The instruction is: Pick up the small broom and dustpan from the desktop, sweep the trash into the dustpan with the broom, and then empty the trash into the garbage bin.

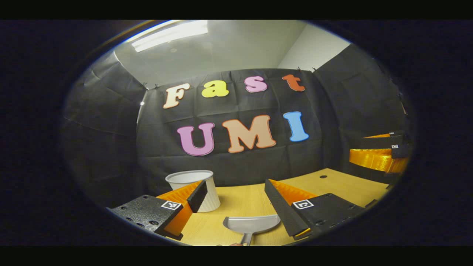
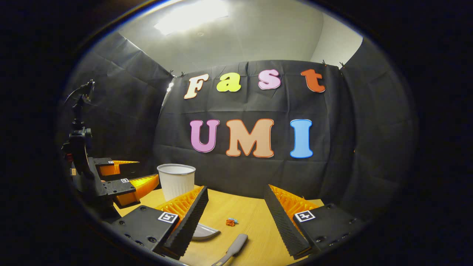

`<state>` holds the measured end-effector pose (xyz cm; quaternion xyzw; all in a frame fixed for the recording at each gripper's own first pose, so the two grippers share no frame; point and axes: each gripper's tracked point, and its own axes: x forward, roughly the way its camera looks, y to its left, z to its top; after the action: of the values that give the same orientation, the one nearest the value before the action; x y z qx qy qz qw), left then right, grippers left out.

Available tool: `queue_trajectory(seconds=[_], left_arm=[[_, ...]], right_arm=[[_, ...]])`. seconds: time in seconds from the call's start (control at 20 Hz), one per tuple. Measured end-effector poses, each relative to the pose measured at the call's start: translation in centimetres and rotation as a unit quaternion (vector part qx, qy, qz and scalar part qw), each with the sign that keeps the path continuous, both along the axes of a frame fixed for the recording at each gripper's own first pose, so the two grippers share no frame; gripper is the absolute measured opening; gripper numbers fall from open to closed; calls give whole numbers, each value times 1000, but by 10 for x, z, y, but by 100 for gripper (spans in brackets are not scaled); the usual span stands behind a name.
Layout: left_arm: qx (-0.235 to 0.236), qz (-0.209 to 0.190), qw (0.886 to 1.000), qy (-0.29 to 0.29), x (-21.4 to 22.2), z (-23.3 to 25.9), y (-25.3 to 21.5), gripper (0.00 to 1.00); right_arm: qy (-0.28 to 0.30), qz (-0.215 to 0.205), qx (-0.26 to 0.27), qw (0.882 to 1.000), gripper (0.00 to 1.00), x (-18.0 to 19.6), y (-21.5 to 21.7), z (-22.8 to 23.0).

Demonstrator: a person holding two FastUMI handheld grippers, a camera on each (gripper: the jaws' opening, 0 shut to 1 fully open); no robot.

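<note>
The grey dustpan (image 1: 251,224) lies flat on the wooden desktop (image 1: 332,184), its handle pointing toward me. My left gripper (image 1: 234,188) hovers just above and behind it, open, with nothing between the fingers. In the right gripper view, part of the dustpan (image 2: 206,232) peeks out from behind the left finger. A grey handle (image 2: 233,248), apparently the small broom's, lies beside the dustpan with its head out of sight. A small red and blue scrap of trash (image 2: 231,221) rests further out. My right gripper (image 2: 236,190) is open above them. The white garbage bin (image 2: 176,181) stands upright at the back left.
The bin (image 1: 192,184) stands just beyond my left gripper's left finger. The right gripper (image 1: 380,151) is off to the right in the left gripper view. The left gripper (image 2: 122,184) is at the left in the right gripper view. Black cloth walls enclose the desk.
</note>
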<state>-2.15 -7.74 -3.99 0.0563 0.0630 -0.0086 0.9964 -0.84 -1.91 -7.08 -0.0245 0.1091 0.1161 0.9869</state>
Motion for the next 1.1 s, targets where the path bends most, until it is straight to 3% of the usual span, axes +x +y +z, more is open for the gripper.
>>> queue_trajectory(seconds=[0.3, 0.35, 0.45, 0.5, 0.55, 0.7, 0.85, 0.9, 0.95, 1.1], left_arm=[[-5, -16, 993, 114, -16, -91, 1, 91], [-2, -23, 990, 139, -19, -110, 2, 94], [-2, -31, 977, 210, -30, -156, 5, 92], [-11, -31, 970, 241, -36, -176, 6, 96], [-23, -33, 960, 278, -45, -195, 6, 92], [-47, -32, 923, 380, -64, -244, 6, 94], [-41, -37, 904, 423, -67, -264, 7, 94], [-33, -41, 897, 439, -70, -272, 8, 91], [-25, -45, 890, 453, -73, -280, 9, 94], [-13, -60, 869, 490, -79, -295, 8, 93]], right_arm=[[114, 10, -22, 993, 98, -7, 7, -83], [138, 7, -25, 990, 99, -8, 6, -99], [197, 2, -24, 980, 98, -13, 6, -137], [229, 0, -24, 973, 98, -14, 7, -156], [267, -4, -26, 963, 99, -18, 8, -175], [361, -14, -33, 932, 99, -27, 8, -226], [427, -24, -62, 902, 97, -28, 7, -260], [444, -26, -71, 893, 94, -29, 6, -267], [465, -26, -80, 881, 87, -30, 5, -275], [508, -25, -95, 856, 80, -34, 3, -286]])
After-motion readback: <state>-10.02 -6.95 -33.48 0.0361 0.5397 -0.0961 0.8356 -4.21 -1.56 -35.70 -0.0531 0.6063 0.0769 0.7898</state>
